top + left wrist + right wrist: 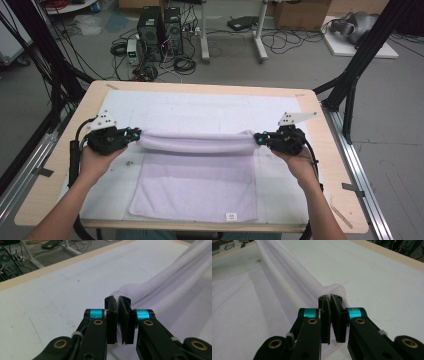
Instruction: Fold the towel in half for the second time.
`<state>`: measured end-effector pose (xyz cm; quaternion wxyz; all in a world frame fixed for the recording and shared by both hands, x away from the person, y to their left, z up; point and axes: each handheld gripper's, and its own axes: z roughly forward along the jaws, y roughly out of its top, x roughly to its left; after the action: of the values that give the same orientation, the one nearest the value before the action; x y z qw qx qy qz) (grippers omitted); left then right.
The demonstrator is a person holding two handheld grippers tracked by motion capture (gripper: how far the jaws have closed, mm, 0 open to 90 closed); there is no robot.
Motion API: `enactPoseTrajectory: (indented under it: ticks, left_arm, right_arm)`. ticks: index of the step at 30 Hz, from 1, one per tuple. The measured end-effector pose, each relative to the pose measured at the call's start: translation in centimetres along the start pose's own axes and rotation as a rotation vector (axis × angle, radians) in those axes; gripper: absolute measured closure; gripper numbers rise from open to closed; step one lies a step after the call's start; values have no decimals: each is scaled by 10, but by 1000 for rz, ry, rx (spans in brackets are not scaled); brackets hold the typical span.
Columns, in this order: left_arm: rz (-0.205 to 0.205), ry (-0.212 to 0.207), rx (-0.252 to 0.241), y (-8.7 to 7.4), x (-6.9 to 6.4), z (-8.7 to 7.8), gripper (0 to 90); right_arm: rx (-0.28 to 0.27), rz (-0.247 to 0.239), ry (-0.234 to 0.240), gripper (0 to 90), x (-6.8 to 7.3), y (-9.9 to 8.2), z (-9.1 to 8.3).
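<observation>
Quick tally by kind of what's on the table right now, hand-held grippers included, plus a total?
Towel, pale lilac, far edge lifted and held at both corners: 1
White mat under it: 1
Hand-held grippers, left hand-held gripper and right hand-held gripper, each shut on a towel corner: 2
Total: 4

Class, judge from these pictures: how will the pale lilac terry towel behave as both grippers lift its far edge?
The pale lilac terry towel looks floppy: it sags between the left gripper and right gripper. Probably light, since thin pinches hold it. Its looped pile likely resists slipping.
</observation>
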<state>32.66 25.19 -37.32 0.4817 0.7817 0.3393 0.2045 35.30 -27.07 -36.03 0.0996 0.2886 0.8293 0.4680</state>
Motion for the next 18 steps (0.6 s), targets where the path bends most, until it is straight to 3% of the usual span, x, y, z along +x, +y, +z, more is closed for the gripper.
enactPoseTrajectory:
  ticks: [3, 12, 15, 18]
  left_arm:
    - [35, 2, -2, -15, -15, -9, 845]
    - [1, -52, 22, -67, -44, -31, 800]
    - [-15, -45, 34, -72, -44, -38, 696]
    - [-18, -36, 30, -67, -41, -44, 610]
  right_arm:
    - [4, -13, 15, 863, 14, -14, -2]
    - [25, 6, 50, 814, 46, -63, -7]
    - [41, 17, 27, 720, 50, -74, -14]
    - [16, 26, 2, 665, 49, -75, -28]
